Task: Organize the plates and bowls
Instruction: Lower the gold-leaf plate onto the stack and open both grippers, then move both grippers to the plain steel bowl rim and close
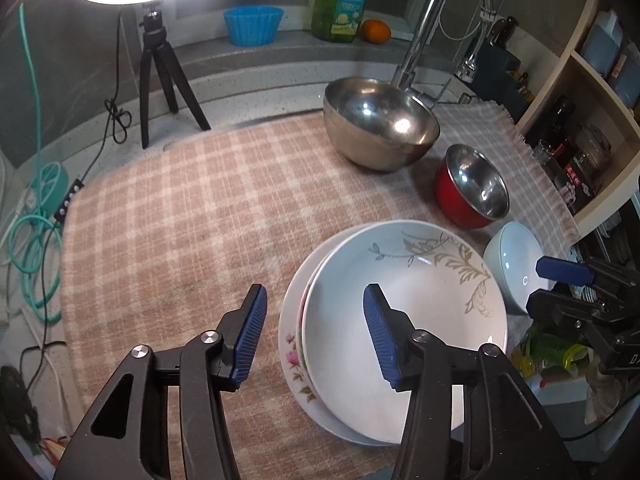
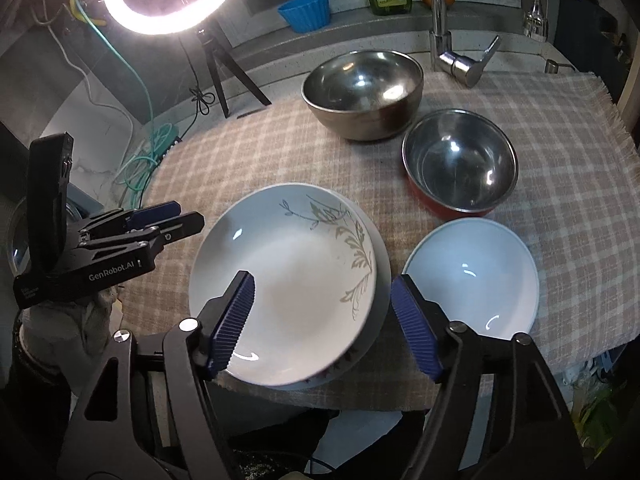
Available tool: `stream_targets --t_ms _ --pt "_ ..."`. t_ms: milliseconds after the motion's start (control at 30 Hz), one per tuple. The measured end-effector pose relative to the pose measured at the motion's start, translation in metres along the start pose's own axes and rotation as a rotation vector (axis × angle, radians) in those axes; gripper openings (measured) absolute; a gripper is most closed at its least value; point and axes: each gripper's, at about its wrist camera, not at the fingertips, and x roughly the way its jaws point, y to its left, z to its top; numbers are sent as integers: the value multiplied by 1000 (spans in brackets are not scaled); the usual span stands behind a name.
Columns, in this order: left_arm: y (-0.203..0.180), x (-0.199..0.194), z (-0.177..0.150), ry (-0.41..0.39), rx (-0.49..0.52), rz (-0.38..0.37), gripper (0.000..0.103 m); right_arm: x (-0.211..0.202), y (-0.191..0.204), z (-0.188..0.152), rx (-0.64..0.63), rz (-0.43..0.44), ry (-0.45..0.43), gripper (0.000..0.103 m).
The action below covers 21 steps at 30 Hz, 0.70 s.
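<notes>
Leaf-patterned plate [image 2: 288,280] lies just beyond the spread right gripper [image 2: 324,324]

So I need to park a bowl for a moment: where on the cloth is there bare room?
The widest bare patch of checked cloth lies between the tripod, the big steel bowl and the stacked plates. The other side is crowded: red bowl and pale bowl sit close together.

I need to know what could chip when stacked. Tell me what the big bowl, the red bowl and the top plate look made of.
Big bowl: bare metal, likely stainless steel, with mirror-like glints.
Red bowl: the same shiny metal inside, red coating outside.
Top plate: glossy white glazed ceramic or porcelain by its look, with a printed leaf pattern; this one could chip.
</notes>
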Motion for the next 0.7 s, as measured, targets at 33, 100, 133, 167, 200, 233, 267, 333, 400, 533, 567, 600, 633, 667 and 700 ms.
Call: stream_targets --t_ms 33,100,133,167,200,233,267,333,400,533,567,600,633,667,700 --pt "0 -1 2 -5 0 -4 50 -2 0 4 -3 0 -13 75" --pt "1 -1 6 -11 -5 -13 50 -4 1 12 0 0 -27 75" --pt "2 -1 9 -13 -11 -19 50 -5 1 15 4 3 -34 75" --pt "4 0 12 -14 -17 -25 50 -6 0 19 11 9 -41 75" --pt "5 0 14 -16 -22 -30 50 -7 -1 24 18 16 -47 75" --pt "6 0 18 -20 -27 -36 50 -8 -3 30 27 25 -55 75" --pt "7 0 21 -23 -33 -42 50 -8 -3 34 34 29 -63 75" --pt "10 0 29 -33 -46 -59 50 -10 -4 41 40 33 -78 75" --pt "12 0 39 -44 -54 -70 50 -12 -5 51 47 40 -92 75" --pt "16 4 58 -59 -72 -99 50 -10 -13 71 95 61 -110 75" --pt "17 6 63 -63 -77 -109 50 -9 -15 75 108 69 -113 75" --pt "18 9 68 -64 -83 -118 50 -8 -19 80 123 71 -118 75" --pt "19 11 72 -61 -89 -126 50 -7 -21 84 139 71 -123 75" --pt "19 14 76 -61 -95 -136 50 -7 -24 89 155 77 -131 75" --pt "20 18 80 -61 -104 -151 50 -5 -26 93 164 79 -136 75"
